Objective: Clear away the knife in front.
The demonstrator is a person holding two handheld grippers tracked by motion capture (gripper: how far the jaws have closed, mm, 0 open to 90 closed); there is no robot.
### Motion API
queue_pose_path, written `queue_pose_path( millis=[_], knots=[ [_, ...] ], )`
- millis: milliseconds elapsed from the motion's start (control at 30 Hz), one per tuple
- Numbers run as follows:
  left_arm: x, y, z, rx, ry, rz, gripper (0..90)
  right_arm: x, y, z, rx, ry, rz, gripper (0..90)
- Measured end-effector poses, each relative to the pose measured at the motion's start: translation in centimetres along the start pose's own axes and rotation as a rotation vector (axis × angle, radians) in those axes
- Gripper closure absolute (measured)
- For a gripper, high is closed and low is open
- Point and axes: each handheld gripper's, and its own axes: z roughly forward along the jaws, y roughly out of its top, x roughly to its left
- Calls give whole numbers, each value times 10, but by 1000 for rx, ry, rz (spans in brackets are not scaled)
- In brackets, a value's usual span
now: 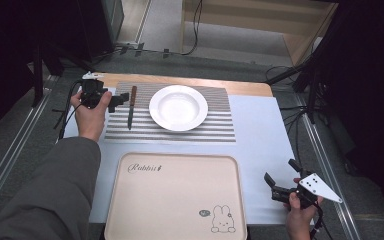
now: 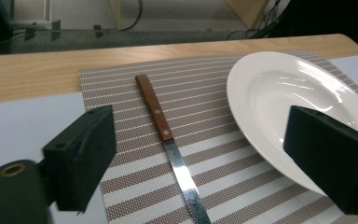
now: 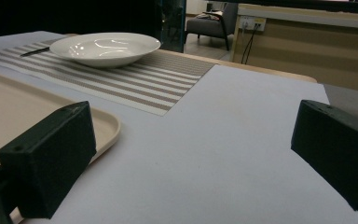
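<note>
A beige rectangular plastic tray (image 1: 175,197) with a rabbit drawing and the word "Rabbit" lies nearest, at the front of the white-covered surface (image 1: 260,150). Beyond it a brown-and-white striped woven placemat (image 1: 215,125) carries a round white deep plate (image 1: 178,107) and, to the plate's left and apart from it, a wooden-handled steel knife (image 1: 131,106) with its handle pointing away. The left gripper (image 1: 114,101) hovers at the placemat's left edge, just beside the knife, its jaws spread wide and holding nothing. The right gripper (image 1: 280,177) sits over the bare surface right of the tray, jaws likewise apart and empty.
</note>
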Motion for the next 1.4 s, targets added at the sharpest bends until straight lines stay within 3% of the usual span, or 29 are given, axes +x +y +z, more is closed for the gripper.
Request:
queue_pose_path(
  millis=[167, 233, 433, 533, 800, 933, 1000, 1167, 1400],
  knots=[
    [-6, 6, 22, 90, 12, -9, 172, 0, 0, 0, -1, -2, 1, 0],
    [-8, 7, 29, 128, 37, -5, 201, -1, 0, 0, -2, 3, 1, 0],
    [-7, 12, 44, 193, 34, -31, 329, -1, 0, 0, -1, 8, 6, 0],
    [-4, 15, 56, 247, 58, -44, 398, -1, 0, 0, -2, 10, 5, 0],
    [2, 16, 77, 303, 88, -83, 578, -1, 0, 0, -1, 10, 6, 0],
    [3, 16, 83, 319, 98, -83, 592, 0, 0, 0, -1, 10, 6, 0],
    [1, 16, 88, 335, 134, -79, 604, 0, -1, 0, -2, 9, 6, 0],
    [1, 13, 97, 361, 158, -80, 642, -1, -1, 0, -6, 8, 6, 0],
    [1, 7, 106, 392, 163, -82, 661, -1, -1, 0, -6, 8, 7, 0]
  ],
)
